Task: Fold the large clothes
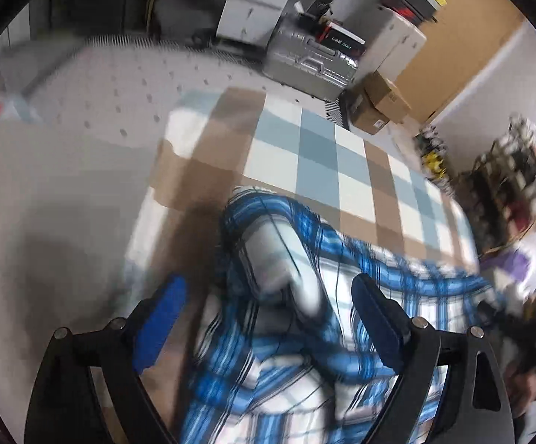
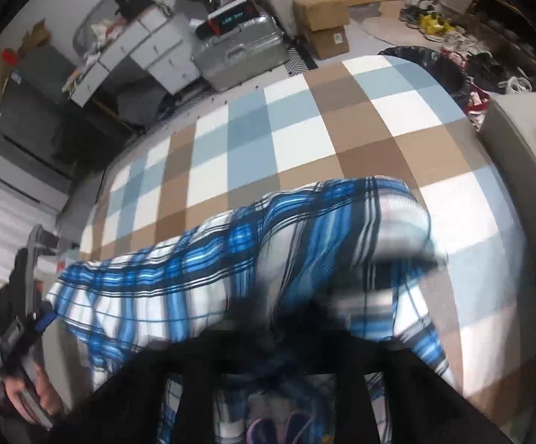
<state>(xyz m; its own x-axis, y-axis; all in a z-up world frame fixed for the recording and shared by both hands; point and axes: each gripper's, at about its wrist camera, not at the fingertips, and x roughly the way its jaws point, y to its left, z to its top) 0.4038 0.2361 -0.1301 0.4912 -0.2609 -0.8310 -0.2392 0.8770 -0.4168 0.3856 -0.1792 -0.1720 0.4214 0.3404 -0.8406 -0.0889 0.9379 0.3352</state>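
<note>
A blue, white and black plaid garment (image 1: 286, 351) (image 2: 201, 277) lies rumpled across the near part of a bed with a brown, blue and white checked cover (image 1: 305, 155) (image 2: 286, 129). My left gripper (image 1: 270, 318) stands open, its blue pads (image 1: 164, 318) wide apart over a raised fold of the garment and not pressing it. It also shows at the left edge of the right wrist view as the left gripper (image 2: 27, 314), held by a hand (image 2: 27, 399). My right gripper (image 2: 312, 318) is a dark blur, shut with the garment bunched and lifted at its tips.
A silver suitcase (image 1: 312, 63) (image 2: 238, 51), cardboard boxes (image 1: 379, 103) (image 2: 323, 22) and white drawers (image 2: 149, 51) stand beyond the bed's far edge. Shoes (image 2: 431, 22) and a black bag (image 2: 423, 59) lie on the floor. A grey padded edge (image 2: 519, 155) borders the bed.
</note>
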